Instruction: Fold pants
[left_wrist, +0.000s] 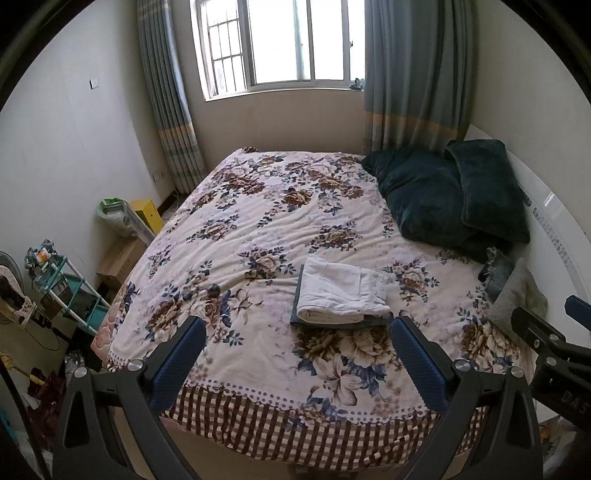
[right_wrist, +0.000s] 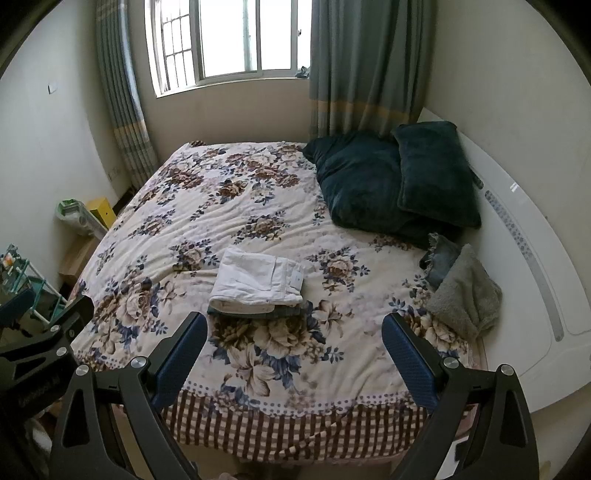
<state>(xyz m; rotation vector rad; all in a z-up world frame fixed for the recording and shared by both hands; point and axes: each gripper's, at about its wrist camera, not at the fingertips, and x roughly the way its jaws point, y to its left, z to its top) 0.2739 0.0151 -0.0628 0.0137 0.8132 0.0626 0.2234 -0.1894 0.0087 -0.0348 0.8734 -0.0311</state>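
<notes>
Letters "DAS" on right gripper (left_wrist: 569, 373) body, other markings illegible

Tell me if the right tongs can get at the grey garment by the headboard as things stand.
Probably yes. The right tongs are open and empty, and the grey garment lies uncovered on the bedspread, ahead and to their right, with nothing between them.

My left gripper (left_wrist: 297, 332) is held level, its two blue-padded fingers (left_wrist: 186, 354) spread wide apart with nothing between them. My right gripper (right_wrist: 291, 328) is posed the same way, its blue pads (right_wrist: 406, 354) parted and gripping nothing. The two grippers sit side by side: in the left wrist view the right one's black body appears at the right edge, and the left one shows at the left edge of the right wrist view.
</notes>
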